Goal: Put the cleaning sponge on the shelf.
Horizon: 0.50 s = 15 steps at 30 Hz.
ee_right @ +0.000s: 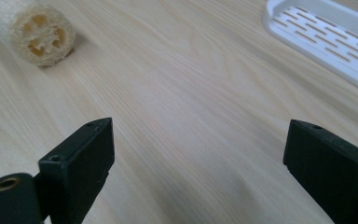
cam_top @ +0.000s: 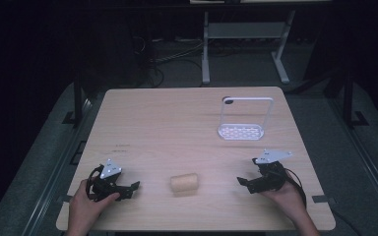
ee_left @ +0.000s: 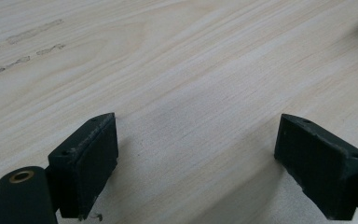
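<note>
A tan loofah piece (cam_top: 184,182) lies on its side near the front middle of the wooden table (cam_top: 177,123); its cut end (ee_right: 43,33) faces the right gripper view at upper left. A white slotted rack (cam_top: 241,131) with a tall wire handle stands at the back right, its tray (ee_right: 326,39) at the upper right of the right gripper view. My left gripper (cam_top: 130,189) rests open to the left of the loofah, with bare wood between its jaws (ee_left: 196,154). My right gripper (cam_top: 246,183) rests open to the loofah's right, jaws wide apart (ee_right: 198,163).
Faint pencil marks (cam_top: 120,146) lie on the table's left part. Beyond the table's far edge, white desk legs (cam_top: 205,49) and cables stand on the dark floor. A person's hands (cam_top: 86,206) hold both grippers at the front edge.
</note>
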### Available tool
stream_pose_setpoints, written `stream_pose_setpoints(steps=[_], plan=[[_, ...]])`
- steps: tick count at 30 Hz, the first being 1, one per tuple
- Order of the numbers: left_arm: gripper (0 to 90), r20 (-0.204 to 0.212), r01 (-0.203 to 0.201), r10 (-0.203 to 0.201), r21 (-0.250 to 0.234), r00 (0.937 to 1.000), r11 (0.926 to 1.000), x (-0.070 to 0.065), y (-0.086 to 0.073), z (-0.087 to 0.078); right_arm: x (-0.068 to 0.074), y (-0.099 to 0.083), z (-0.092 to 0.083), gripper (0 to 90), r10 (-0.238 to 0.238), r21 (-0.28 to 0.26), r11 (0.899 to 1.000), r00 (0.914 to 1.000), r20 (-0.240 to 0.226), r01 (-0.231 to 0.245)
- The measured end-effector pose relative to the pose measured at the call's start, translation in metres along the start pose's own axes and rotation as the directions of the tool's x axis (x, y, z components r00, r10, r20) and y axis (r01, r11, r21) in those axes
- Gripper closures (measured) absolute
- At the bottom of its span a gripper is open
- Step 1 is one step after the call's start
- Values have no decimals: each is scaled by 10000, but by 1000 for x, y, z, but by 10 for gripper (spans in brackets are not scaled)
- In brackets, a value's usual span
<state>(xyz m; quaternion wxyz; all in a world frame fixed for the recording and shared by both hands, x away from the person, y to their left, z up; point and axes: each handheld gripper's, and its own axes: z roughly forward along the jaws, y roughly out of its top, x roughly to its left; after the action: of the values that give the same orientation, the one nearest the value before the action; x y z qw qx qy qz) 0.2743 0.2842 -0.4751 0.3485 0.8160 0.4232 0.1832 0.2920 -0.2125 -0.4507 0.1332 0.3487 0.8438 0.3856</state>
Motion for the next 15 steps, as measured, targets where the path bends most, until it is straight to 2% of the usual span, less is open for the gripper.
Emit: stream_pose_setpoints(steps=[8, 15], plan=[[129, 11, 14, -14, -4, 10000, 10000, 0, 0, 0, 3, 13, 6, 84, -460, -41, 9989, 9974, -549, 459], [129, 9, 9, -9, -4, 10000, 10000, 0, 0, 0, 5, 21, 11, 84, -714, -59, 9974, 9939, -842, 712]])
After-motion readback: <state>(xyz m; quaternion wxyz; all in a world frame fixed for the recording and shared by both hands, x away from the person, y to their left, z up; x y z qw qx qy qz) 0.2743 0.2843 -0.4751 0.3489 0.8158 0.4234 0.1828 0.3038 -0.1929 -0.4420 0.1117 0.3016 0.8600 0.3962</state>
